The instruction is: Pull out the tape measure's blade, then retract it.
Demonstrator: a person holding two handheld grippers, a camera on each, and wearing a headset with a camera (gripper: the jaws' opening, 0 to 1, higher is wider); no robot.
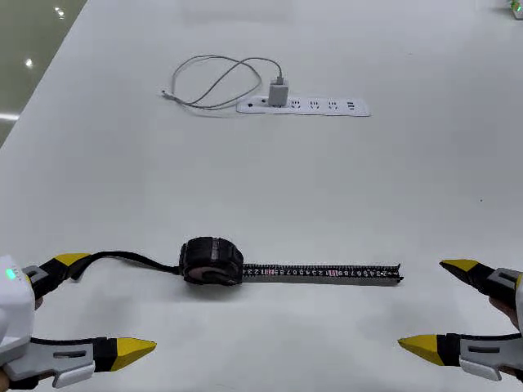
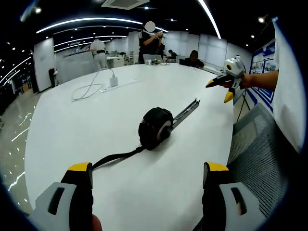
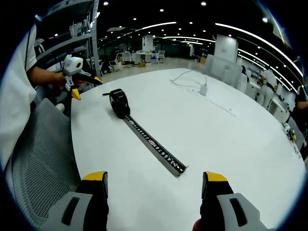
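A black tape measure lies on the white table, its dark blade drawn out to the right and flat on the surface, its strap trailing left. My left gripper stands open to the left of the case, touching nothing. My right gripper is open just right of the blade's tip. From the left gripper view the case is ahead between my own open jaws, the right gripper far beyond. In the right gripper view the blade's end lies just ahead, case farther.
A white power strip with a charger and a coiled white cable lies at the far middle of the table. The table's near edge runs by a grey mesh chair. People stand in the room beyond.
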